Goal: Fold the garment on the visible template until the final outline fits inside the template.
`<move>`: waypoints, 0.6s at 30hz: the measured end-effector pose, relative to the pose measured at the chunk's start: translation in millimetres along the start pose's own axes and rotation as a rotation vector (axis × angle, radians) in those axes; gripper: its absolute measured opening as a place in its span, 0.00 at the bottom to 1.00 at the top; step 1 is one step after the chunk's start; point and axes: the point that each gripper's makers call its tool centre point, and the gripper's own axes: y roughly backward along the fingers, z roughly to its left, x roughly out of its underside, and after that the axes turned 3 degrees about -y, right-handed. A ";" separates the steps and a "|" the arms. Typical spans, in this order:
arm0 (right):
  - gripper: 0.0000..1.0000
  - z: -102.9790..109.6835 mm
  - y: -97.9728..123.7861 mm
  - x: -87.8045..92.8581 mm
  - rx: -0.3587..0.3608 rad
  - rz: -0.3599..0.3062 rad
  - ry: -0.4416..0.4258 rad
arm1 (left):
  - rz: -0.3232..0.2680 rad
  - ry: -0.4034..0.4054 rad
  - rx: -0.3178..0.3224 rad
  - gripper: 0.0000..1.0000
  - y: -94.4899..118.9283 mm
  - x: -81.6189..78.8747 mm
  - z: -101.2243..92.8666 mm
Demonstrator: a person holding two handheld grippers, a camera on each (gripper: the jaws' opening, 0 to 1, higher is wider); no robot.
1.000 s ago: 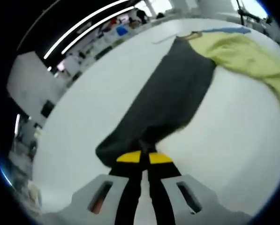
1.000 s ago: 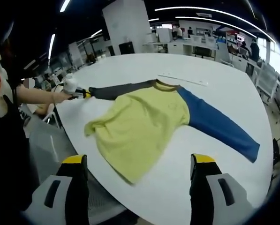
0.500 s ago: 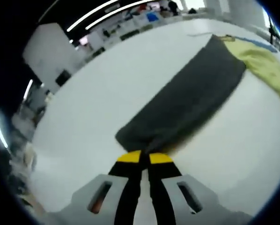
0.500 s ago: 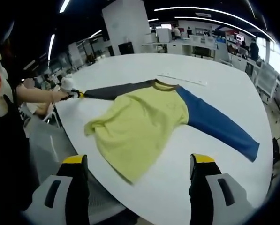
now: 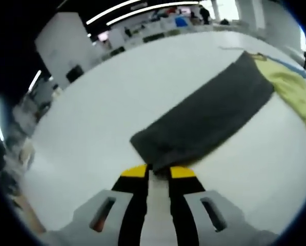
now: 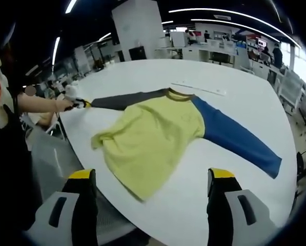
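1. Left gripper (image 5: 158, 171): jaws slightly parted at the cuff of the grey sleeve (image 5: 206, 120); whether they pinch it, I cannot tell.
2. That sleeve runs toward 2 o'clock, flat on the white surface (image 5: 106, 97).
3. Right gripper (image 6: 148, 177): jaws spread wide, holding nothing.
4. Beyond them at 12 o'clock lies the garment (image 6: 153, 136), yellow body, blue sleeve (image 6: 237, 138) toward 3 o'clock.

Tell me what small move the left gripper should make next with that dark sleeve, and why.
Probably back the left gripper away, since the grey sleeve now lies flat and straight on the white table, with the jaws slightly parted at its cuff. The right gripper hangs open before the yellow body.
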 end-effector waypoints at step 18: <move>0.95 -0.2 6.6 -10.7 0.016 -0.047 0.018 | -0.164 0.242 0.092 0.35 45.5 -29.3 -24.5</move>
